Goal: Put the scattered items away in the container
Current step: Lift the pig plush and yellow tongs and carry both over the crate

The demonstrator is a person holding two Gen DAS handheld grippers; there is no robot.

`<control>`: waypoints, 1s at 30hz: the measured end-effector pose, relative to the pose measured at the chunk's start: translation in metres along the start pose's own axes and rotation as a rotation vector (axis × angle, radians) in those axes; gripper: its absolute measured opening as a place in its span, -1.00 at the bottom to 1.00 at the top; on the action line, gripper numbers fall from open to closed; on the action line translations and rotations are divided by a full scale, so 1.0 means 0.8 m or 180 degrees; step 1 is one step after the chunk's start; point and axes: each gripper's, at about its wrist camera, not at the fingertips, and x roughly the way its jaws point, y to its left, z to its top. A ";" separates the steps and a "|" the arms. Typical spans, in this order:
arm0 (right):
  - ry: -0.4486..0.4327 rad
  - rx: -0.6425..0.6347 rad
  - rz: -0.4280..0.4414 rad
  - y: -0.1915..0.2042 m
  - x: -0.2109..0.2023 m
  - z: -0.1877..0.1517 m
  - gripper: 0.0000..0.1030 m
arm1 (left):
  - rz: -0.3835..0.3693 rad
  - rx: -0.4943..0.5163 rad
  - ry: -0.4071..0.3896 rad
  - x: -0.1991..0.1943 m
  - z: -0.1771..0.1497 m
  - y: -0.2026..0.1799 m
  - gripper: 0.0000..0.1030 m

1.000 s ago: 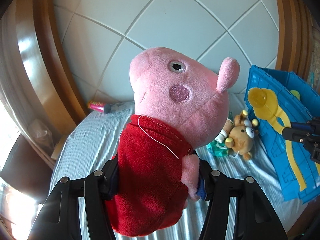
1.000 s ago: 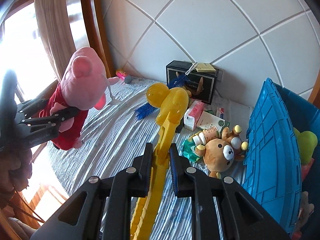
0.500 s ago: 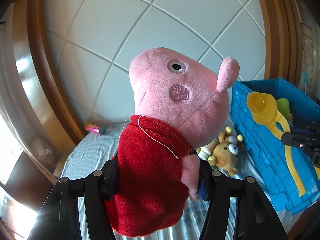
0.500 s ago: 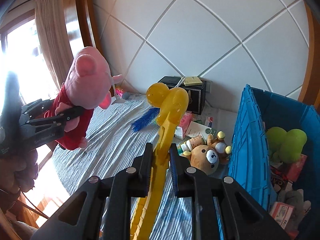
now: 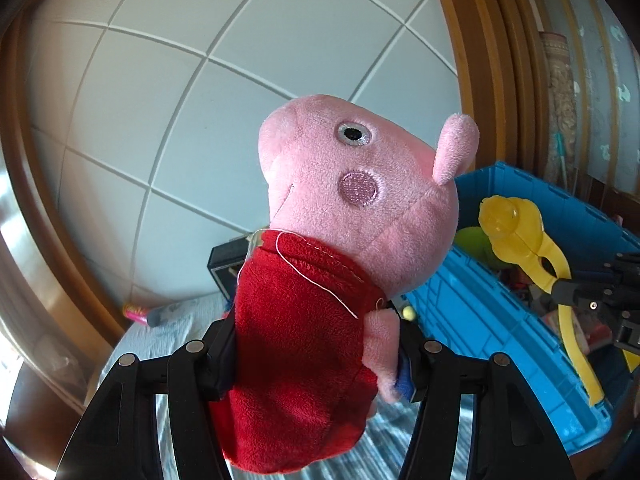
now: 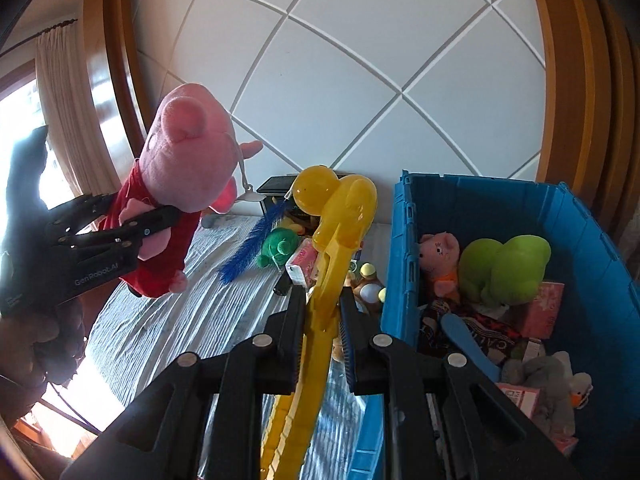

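My left gripper is shut on a pink pig plush in a red dress, held upright in the air left of the blue crate. The pig also shows in the right wrist view, with the left gripper on its body. My right gripper is shut on a yellow plastic snowball-maker tong, its round cups up, just left of the blue crate. In the left wrist view the tong hangs over the crate's opening.
The crate holds a green plush, a small pink pig, boxes and a grey plush. On the striped cloth lie a blue feather brush, a green toy, a pink box and a bear plush. A black box stands by the wall.
Both grippers have risen and swung right toward the crate with their loads. The crate's inside now shows fully in the right wrist view; the tong now sits over the crate in the left view.
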 end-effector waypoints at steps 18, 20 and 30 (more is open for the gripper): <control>-0.0098 0.0530 -0.0693 -0.148 -0.075 -0.041 -0.68 | -0.0810 0.0572 -0.0313 0.019 0.078 -0.191 0.16; -0.0104 0.0571 -0.0760 -0.161 -0.082 -0.045 -0.68 | -0.0927 0.0598 -0.0302 0.021 0.085 -0.207 0.16; -0.0106 0.0758 -0.1011 -0.216 -0.102 -0.054 -0.68 | -0.1259 0.0721 -0.0342 0.038 0.134 -0.283 0.17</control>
